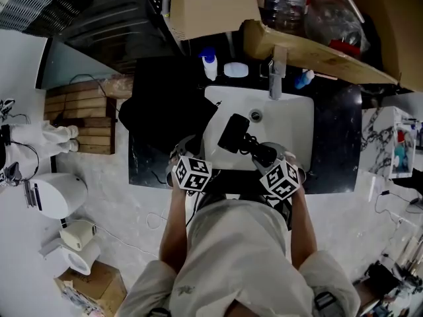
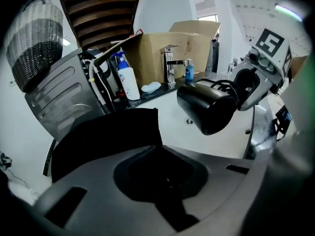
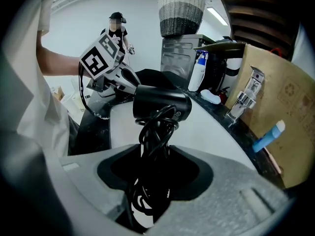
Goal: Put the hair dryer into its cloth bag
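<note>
Hair dryer (image 1: 236,136): 1, black, held up over the sink by the R tool. Barrel aims twd the cloth bag; dryer is outside the bag.

Biggest first. 1 black tabletop (image 1: 337,137) runs across the head view, w/ 1 white sink (image 1: 294,121) set into it. 1 big cardboard box (image 1: 208,5) stands behind, along the back edge. 1 wicker basket (image 3: 181,9) shows higher up, seen in both tool views. 1 slatted wooden mat (image 1: 82,117) lies left of the tabletop.

1 cloth bag (image 1: 165,104): black, limp, spread over the tabletop's left part, one corner reaching the sink's rim.

2 tools, each w/ 1 marker cube.
- R tool (image 3: 152,177): jaws nearly together, clamped on the dryer's handle & the black cord (image 3: 156,127) wound round it. Cord loops bulge out btwn the jaws.
- L tool (image 2: 165,175): jaws close together too, at the bag's near edge. Cloth runs right into the gap, so it looks pinched there, tho it's black on black & hard to be sure.
- Both tools are near each other at the tabletop's front edge.

Small stuff along the back of the tabletop:
- 1 chrome faucet (image 1: 276,71) at mid sink.
- 1 white bottle (image 1: 209,65) w/ blue pump top, left of the faucet.
- 1 pale soap dish (image 1: 236,70) btwn bottle & faucet.
- 1 blue tube (image 1: 304,78) just right of the faucet.
</note>
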Demonstrator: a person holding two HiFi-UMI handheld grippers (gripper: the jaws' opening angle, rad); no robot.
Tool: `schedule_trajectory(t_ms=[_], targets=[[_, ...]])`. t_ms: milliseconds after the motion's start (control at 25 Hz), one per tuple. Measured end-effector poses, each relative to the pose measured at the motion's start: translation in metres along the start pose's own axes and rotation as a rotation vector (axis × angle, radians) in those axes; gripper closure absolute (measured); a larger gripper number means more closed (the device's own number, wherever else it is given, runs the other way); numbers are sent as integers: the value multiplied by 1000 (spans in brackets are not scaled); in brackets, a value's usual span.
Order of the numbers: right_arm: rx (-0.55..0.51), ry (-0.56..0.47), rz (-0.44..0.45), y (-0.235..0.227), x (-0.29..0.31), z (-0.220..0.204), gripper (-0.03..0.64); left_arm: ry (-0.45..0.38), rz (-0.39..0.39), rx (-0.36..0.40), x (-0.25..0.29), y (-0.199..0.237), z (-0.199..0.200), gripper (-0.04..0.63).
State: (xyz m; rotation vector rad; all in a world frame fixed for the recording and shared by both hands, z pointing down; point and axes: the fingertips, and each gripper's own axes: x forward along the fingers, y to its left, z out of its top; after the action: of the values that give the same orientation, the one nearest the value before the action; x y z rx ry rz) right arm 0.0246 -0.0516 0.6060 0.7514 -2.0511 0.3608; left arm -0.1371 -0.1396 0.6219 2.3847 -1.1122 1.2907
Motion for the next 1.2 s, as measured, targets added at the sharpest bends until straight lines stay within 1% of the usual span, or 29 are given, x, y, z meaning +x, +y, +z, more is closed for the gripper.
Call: schedule_trajectory(t_ms=[40,120,280,440,720,1200], targets=[[1,2,0,-1,0,0,436,-4,3,-4,0,1,1,572],[2,4,1,-2,0,0,436,-15,-7,-26,-2,3,3,580],[0,3,5,-2,-1,2,436,-45,-39,-98,-10,8,7,584],[-11,-5,15,1,-2,6,435,-89,-40,-154,-20,15,17,584],[-30,-30,54,14,-3,18,436,-163,-36,-214,-38,27,34,584],[-76,-78,129,38,5,52,436,-245,-24,-243,-63,41,53,584]])
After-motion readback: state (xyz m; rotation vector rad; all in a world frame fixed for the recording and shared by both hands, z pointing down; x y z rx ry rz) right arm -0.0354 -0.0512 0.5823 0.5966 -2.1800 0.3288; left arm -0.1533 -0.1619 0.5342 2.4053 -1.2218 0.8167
